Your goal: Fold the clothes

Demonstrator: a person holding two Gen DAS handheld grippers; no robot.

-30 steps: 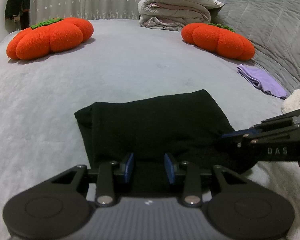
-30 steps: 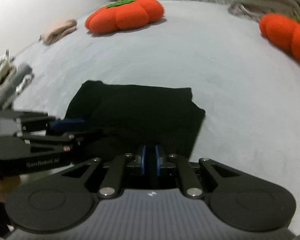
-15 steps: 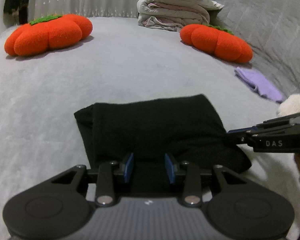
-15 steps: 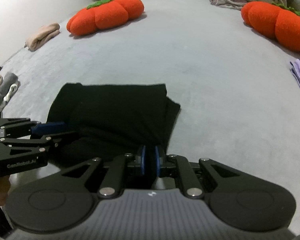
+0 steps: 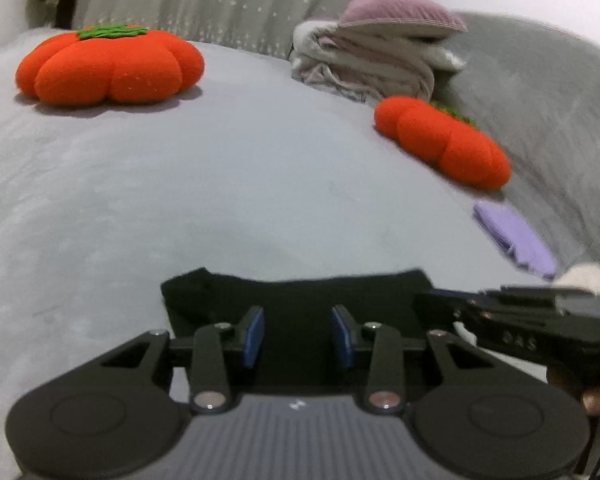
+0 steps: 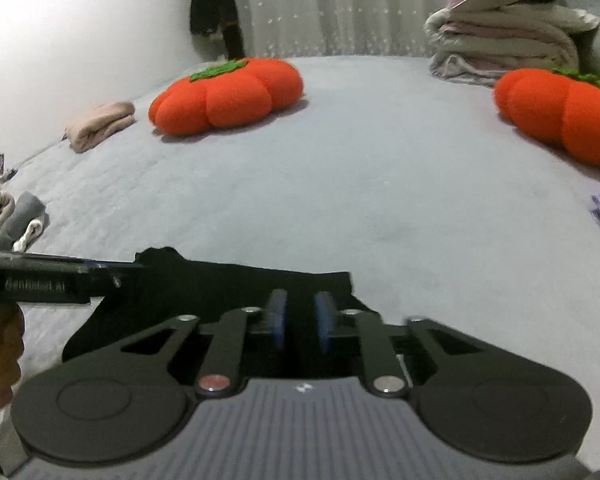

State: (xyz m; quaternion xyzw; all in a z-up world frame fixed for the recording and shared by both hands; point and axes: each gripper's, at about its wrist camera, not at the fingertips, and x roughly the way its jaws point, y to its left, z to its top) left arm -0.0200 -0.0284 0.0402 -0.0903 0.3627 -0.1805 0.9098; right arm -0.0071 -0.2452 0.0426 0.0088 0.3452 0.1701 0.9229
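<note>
Right now my left claw (image 5: 298, 336) stands with its blue pads apart, the folded black garment (image 5: 300, 300) lying under and beyond them on the grey bed (image 5: 220, 184); I cannot tell from this view whether the pads touch the cloth. My right claw (image 6: 300, 318) is closing, its pads a narrow gap apart over the near right part of the same garment (image 6: 228, 284), and I cannot tell whether any fabric sits between them.

From the left wrist I see the right claw (image 5: 440, 294) coming in side-on at the garment's right edge, and behind it a white fluffy thing (image 5: 584, 276) that the other view lacks. The right wrist alone shows a beige folded cloth (image 6: 100, 124) by the wall, a grey and white pile of clothes (image 6: 12, 216) at the bed's left edge, a dark garment (image 6: 216, 8) hanging by the curtain, and the left claw (image 6: 136, 266) reaching to the garment's far left corner.

Both views share two orange pumpkin cushions (image 5: 108, 66) (image 5: 444, 142), a stack of folded bedding (image 5: 364, 64) and a purple cloth (image 5: 516, 236). The garment's far edge lies straight, and beyond it the bed is open up to the cushions.
</note>
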